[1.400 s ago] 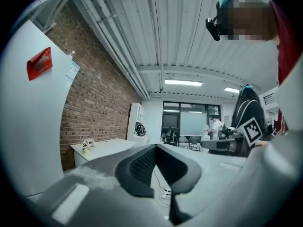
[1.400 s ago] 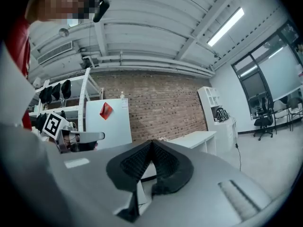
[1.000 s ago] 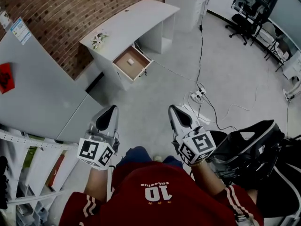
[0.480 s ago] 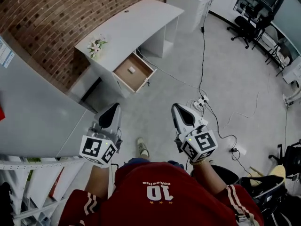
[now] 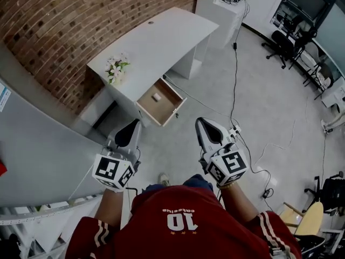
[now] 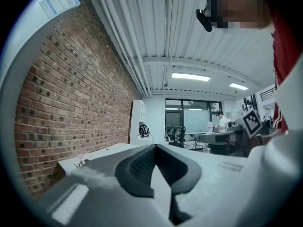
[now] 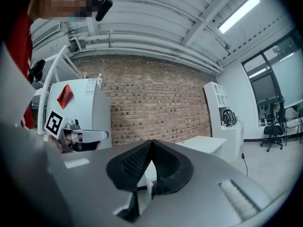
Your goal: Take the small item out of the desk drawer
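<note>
Presently the left tongs [image 5: 131,127] and right tongs [image 5: 203,124] are held close to the body, well short of the white desk [image 5: 161,34]. Each is clenched pad to pad on nothing (ribbed dark pads, smooth grey shells), presumably because no reach has begun. The small item [image 5: 156,96], a pale flat block, lies on the wood-toned floor of the pulled-out drawer [image 5: 168,106], at 12 o'clock from the tongs and open from above.

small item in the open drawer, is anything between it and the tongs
Nothing visible does. The drawer is pulled open, the small item lies uncovered inside, and only bare floor separates it from the left tongs and right tongs, both shut and empty.
</note>
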The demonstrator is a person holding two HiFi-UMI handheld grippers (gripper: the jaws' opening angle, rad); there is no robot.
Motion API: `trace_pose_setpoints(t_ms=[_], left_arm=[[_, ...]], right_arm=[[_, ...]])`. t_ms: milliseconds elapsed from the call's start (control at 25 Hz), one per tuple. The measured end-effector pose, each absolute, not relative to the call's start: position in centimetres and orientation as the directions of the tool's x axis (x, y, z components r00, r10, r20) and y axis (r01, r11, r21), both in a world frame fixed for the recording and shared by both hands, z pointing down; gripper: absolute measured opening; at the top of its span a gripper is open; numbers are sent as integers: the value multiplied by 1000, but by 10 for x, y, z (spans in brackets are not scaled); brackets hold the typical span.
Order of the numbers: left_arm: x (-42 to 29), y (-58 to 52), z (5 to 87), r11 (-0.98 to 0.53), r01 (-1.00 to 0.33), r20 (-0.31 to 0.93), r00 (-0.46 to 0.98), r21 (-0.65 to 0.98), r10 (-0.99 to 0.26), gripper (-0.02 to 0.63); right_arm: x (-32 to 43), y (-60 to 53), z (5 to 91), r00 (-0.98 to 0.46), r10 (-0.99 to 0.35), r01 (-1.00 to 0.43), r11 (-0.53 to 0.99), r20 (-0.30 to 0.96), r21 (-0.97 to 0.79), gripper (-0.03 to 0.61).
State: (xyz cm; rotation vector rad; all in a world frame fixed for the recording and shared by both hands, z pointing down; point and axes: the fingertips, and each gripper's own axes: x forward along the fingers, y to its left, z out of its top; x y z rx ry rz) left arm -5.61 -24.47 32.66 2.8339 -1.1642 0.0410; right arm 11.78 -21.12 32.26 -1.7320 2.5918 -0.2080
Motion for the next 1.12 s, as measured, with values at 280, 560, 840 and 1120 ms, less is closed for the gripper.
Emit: trace_pose_setpoints(t_ms=[280, 560, 840, 1120], left_arm=[[-60, -283, 335, -698, -710, 53, 704, 95, -709, 3], [-50, -312, 333, -682, -725, 59, 688, 94, -724, 3], [-50, -323, 324, -668, -739, 53, 673, 89, -738, 3], [-48, -311, 333, -698, -711, 57, 703, 92, -709, 3]], right_arm=[[123, -251, 331, -378, -923, -922, 369, 73, -117, 3], [136, -293, 336, -409, -910, -910, 401, 64, -109, 3], [118, -310, 334, -487, -869, -872, 480, 87, -93, 67], [100, -318, 366, -534, -828, -845, 525, 171, -101, 175]])
